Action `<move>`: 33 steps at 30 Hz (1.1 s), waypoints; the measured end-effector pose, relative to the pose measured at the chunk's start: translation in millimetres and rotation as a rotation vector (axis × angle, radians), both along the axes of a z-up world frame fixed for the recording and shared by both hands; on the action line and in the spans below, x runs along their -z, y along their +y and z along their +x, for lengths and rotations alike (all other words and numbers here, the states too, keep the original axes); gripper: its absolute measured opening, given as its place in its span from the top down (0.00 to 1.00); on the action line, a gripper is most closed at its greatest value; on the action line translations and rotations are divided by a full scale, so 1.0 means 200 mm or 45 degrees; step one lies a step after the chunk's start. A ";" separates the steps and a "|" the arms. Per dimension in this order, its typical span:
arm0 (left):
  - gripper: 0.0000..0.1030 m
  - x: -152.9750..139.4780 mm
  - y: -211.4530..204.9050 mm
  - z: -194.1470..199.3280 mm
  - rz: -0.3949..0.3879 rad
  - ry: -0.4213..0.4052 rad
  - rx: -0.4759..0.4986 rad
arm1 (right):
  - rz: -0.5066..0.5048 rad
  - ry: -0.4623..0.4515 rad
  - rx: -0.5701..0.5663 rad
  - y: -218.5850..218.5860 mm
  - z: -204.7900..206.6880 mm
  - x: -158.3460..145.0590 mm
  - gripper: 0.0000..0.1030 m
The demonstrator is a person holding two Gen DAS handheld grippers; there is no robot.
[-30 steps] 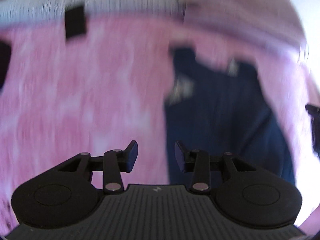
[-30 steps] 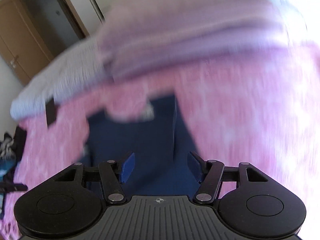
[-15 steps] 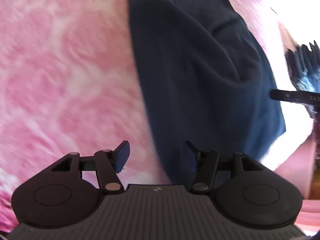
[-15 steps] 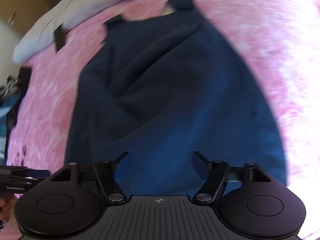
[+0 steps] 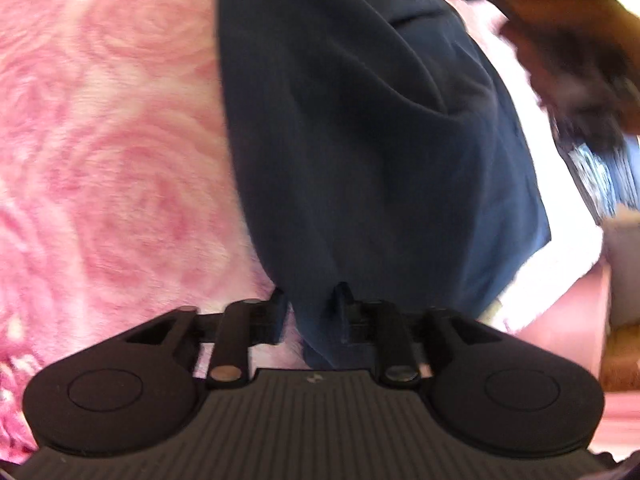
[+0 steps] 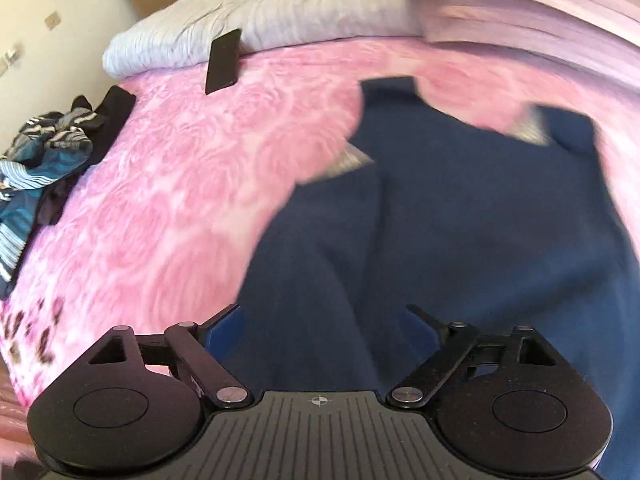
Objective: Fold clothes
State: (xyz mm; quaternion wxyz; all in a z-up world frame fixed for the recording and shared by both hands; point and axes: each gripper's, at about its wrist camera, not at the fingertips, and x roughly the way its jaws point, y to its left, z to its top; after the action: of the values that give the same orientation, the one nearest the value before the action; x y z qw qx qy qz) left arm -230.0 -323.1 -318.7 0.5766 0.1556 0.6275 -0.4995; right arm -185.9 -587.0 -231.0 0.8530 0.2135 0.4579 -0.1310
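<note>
On the pink bedspread point(image 6: 168, 208), left gripper point(image 5: 308, 304) pinches the navy garment's point(image 6: 460, 240) hem — right gripper point(image 6: 320, 320) gapes wide — best lift both corners evenly.

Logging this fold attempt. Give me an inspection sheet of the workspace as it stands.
Surface: pink rose-patterned blanket covering a bed.
Job's things: navy garment spread on it, creased, not yet folded.
Clutter: striped clothes pile at the bed's edge; flat black item near the grey pillow; folded lilac bedding.
Grippers: left gripper narrowed around the garment's near edge, grip not certain; right gripper open above the cloth.
Cables: nothing seen.
Surroundings: cream wall, wooden door.
</note>
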 end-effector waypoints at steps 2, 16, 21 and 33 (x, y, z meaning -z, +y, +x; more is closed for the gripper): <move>0.57 0.01 0.00 0.00 -0.010 0.000 -0.048 | -0.032 0.025 -0.065 -0.01 0.21 0.07 0.14; 0.95 -0.30 0.14 0.02 -0.326 -0.062 -0.147 | -0.039 0.118 -0.252 0.11 0.65 0.09 0.99; 0.95 -0.80 0.43 0.27 -0.583 -0.202 -0.230 | 0.164 -0.237 -0.192 0.21 0.74 -0.48 0.99; 0.95 -1.80 0.56 0.23 -0.700 -0.586 0.297 | 0.459 -0.997 0.125 -0.17 0.38 -1.35 0.99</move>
State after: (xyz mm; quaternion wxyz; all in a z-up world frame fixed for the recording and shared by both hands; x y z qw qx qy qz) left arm -184.6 -211.7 41.3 0.6621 0.1735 0.3021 -0.6635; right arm -110.9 -620.2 38.9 0.9042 0.4142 0.1046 0.0015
